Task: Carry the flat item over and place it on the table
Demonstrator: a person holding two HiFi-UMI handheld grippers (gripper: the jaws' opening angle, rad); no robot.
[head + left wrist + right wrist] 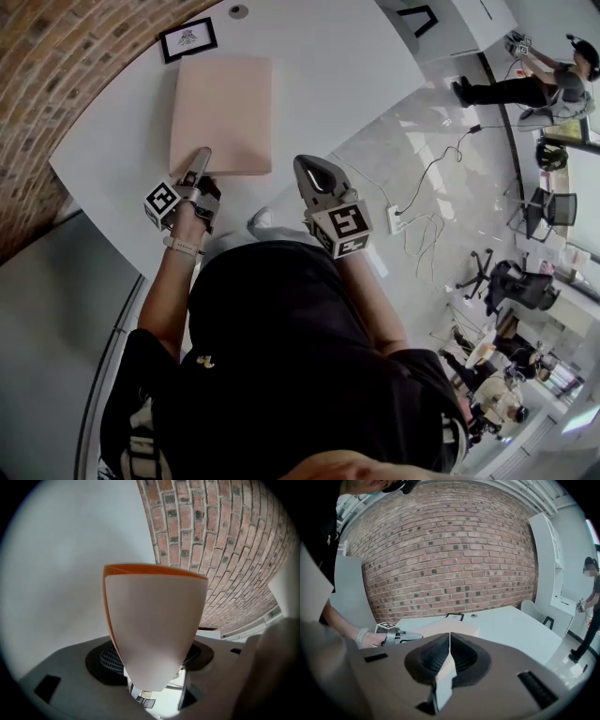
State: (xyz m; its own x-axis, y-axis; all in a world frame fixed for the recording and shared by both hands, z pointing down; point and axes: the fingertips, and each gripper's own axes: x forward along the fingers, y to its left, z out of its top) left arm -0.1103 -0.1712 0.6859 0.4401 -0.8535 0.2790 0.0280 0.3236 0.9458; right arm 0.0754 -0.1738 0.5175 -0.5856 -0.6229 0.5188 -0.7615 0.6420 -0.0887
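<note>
The flat item (221, 112), a pale pink board with an orange edge, lies flat on the white table (328, 84). My left gripper (201, 156) is at the board's near edge. In the left gripper view the board (154, 620) fills the space between the two dark pads, which press on either side of it. In the right gripper view the board (457, 626) rests on the tabletop, with the left gripper (401, 635) at its near end. My right gripper (305, 167) hangs off the table's near edge, its pads closed together (449, 641) with nothing in them.
A black-framed card (187, 39) and a small round disc (238, 11) lie beyond the board. A brick wall (56, 56) runs along the left. On the floor at the right are a power strip (396, 220), cables and office chairs. A person (553, 84) stands at the far right.
</note>
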